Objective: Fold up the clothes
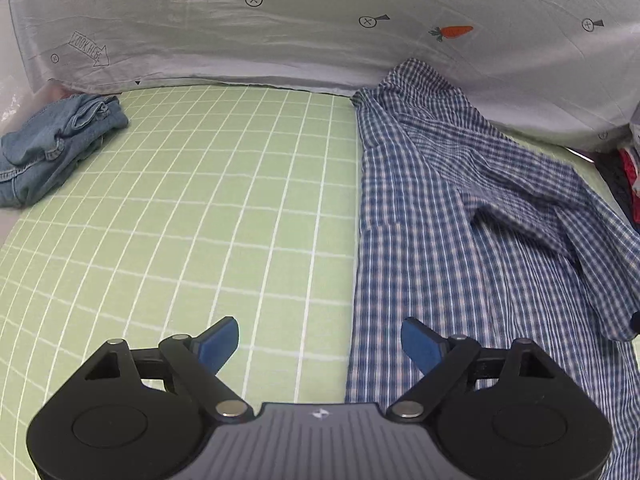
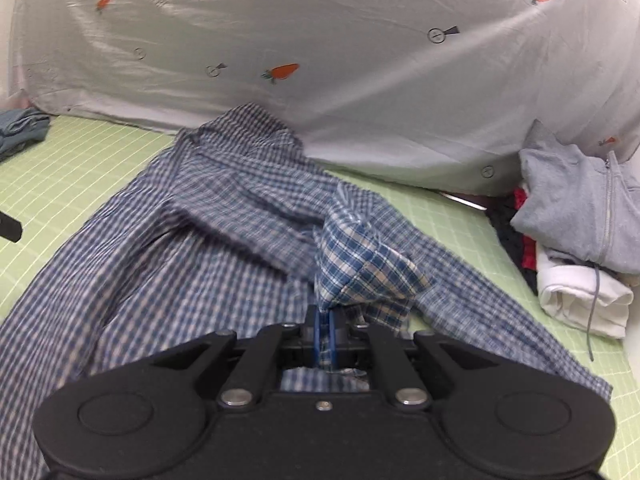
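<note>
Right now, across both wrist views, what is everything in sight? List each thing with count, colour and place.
blue-and-white checked cotton shirt: one, spread on the bed, one part lifted by the right gripper.
green bed sheet with white grid lines: one, under the clothes.
pale grey cloth printed with orange carrots: one, hanging behind the bed.
crumpled blue denim garment: one, far left corner.
grey zip-up hooded top: one, atop the right-hand pile.
rolled white garment: one, under the hooded top.
left gripper: black, blue pads, open over the sheet.
right gripper: black, shut on shirt.
</note>
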Action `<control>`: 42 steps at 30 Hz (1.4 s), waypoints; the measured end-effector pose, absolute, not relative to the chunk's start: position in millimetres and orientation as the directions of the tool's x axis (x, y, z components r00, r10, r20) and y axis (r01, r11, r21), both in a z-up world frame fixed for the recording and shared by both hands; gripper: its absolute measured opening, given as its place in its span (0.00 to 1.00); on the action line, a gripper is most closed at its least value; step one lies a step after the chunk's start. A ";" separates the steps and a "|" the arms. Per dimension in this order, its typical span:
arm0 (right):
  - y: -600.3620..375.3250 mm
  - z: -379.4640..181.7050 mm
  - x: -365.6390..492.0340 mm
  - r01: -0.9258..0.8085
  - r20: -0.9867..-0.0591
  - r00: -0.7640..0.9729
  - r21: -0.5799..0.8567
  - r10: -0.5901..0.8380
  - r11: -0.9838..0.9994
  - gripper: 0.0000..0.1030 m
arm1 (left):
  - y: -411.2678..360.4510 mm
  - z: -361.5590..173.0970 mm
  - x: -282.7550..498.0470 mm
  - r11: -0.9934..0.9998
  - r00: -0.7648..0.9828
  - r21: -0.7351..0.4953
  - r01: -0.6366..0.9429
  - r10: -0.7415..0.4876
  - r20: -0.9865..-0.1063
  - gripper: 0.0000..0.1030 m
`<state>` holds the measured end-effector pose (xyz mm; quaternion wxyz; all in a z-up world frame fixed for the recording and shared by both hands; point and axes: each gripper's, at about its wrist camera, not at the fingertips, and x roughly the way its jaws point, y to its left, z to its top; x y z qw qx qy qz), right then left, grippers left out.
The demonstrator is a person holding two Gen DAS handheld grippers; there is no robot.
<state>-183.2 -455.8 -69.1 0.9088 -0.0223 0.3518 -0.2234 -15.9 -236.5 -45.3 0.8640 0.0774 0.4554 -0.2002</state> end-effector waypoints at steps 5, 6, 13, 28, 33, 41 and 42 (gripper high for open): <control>-408.3 -89.0 -204.6 0.293 -0.686 0.648 -0.175 -0.330 0.940 0.05 | -216.9 -59.1 -57.9 0.918 0.490 -0.053 0.392 -0.257 -0.833 0.86; -402.2 -91.8 -208.5 0.271 -0.698 0.645 -0.173 -0.312 0.947 0.06 | -212.5 -62.0 -64.7 0.918 0.483 -0.051 0.394 -0.254 -0.838 0.86; -373.8 -93.7 -239.0 0.276 -0.727 0.631 -0.119 -0.273 0.954 0.40 | -183.1 -70.4 -91.2 0.918 0.460 -0.051 0.394 -0.245 -0.853 0.86; -391.9 -85.1 -322.7 0.661 -0.764 0.447 -0.068 -0.465 0.747 1.00 | -185.7 -72.6 -115.0 0.899 0.411 -0.065 0.434 -0.262 -0.873 0.91; -420.4 -88.6 -329.2 0.674 -0.765 0.445 -0.055 -0.464 0.737 1.00 | -218.8 -61.4 -123.2 0.891 0.465 -0.028 0.453 -0.262 -0.846 0.96; -490.0 -106.7 -327.4 0.668 -0.752 0.480 -0.021 -0.452 0.744 1.00 | -299.5 -57.0 -142.2 0.886 0.515 0.002 0.464 -0.268 -0.814 0.96; -499.4 -111.7 -328.3 0.660 -0.755 0.474 -0.035 -0.453 0.750 1.00 | -310.8 -57.4 -143.9 0.883 0.512 0.000 0.469 -0.272 -0.815 0.96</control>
